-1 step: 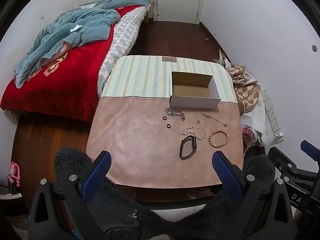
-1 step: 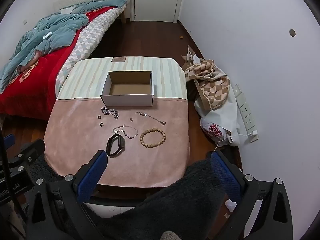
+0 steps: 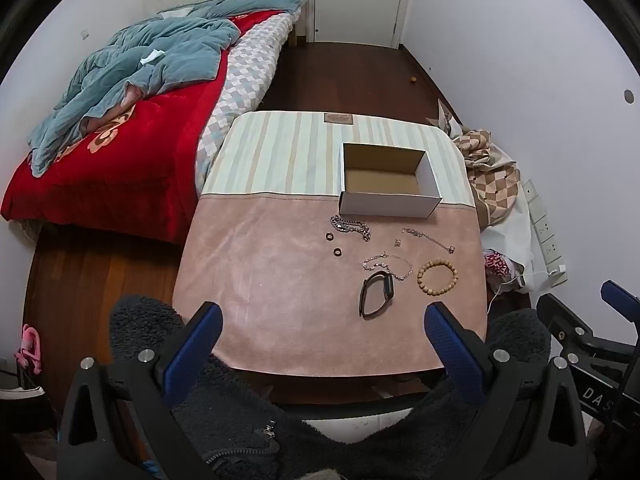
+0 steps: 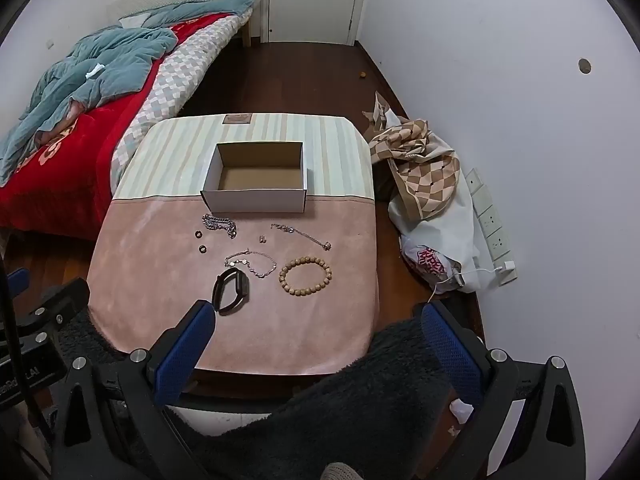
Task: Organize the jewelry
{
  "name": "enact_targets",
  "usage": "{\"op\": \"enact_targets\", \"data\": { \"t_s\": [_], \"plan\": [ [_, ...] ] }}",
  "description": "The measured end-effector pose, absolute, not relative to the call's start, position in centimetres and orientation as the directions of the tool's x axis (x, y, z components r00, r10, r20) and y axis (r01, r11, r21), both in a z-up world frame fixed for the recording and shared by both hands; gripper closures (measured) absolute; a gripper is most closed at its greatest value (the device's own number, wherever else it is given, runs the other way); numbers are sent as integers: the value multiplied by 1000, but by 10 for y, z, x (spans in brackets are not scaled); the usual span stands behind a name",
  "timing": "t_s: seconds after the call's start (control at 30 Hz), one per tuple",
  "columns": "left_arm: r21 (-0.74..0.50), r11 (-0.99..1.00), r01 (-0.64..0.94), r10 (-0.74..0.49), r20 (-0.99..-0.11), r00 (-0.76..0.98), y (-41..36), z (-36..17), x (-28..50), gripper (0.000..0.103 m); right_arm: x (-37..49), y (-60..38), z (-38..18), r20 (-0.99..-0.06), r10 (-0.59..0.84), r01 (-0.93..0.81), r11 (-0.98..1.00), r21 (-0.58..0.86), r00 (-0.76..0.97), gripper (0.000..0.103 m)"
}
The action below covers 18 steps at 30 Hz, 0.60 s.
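On the worktop [image 3: 280, 280], pink at the near half and striped at the far half:
- Open cardboard box [image 3: 386, 184], white outside, nothing visible inside, at the seam between pink and stripes.
- Heaped silver chain [image 3: 350, 227], just in front of the box's left corner.
- Two small dark rings [image 3: 334, 245], near the chain's left end, apart from each other.
- Small silver earring [image 3: 398, 242], between the chains.
- Thin silver chain with a pendant [image 3: 430, 236], stretched out to the right.
- Fine silver bracelet [image 3: 390, 266], its near edge touching the black smart band [image 3: 376, 294].
- Wooden bead bracelet [image 3: 437, 277], just right of the band, apart from it.

Held at the near edge:
- Left gripper [image 3: 324, 340], blue fingers [image 3: 194, 350] wide apart, nothing between them.
- Right gripper [image 4: 318, 344], fingers [image 4: 184, 354] wide apart, likewise holding nothing; its left fingertip overlaps the smart band in view.

Beside the worktop: bed [image 3: 120, 160] with red blanket and teal quilt, left.
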<state>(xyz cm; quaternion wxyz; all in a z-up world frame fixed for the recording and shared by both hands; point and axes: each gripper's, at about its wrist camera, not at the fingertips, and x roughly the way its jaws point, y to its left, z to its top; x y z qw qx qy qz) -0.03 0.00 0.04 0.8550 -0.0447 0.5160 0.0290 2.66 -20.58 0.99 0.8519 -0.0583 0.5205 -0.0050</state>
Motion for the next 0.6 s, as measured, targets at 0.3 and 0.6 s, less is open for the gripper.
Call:
{"op": "enact_targets", "data": {
  "t_s": [0.3, 0.6],
  "plan": [
    [-44, 994, -100, 7, -886, 463, 2, 2, 1, 0, 28, -205, 10, -880, -80, -53, 992, -118, 467, 0],
    [-42, 994, -98, 8, -886, 464, -1, 8, 2, 0, 27, -204, 12, -878, -85, -48, 991, -121, 470, 0]
  ]
}}
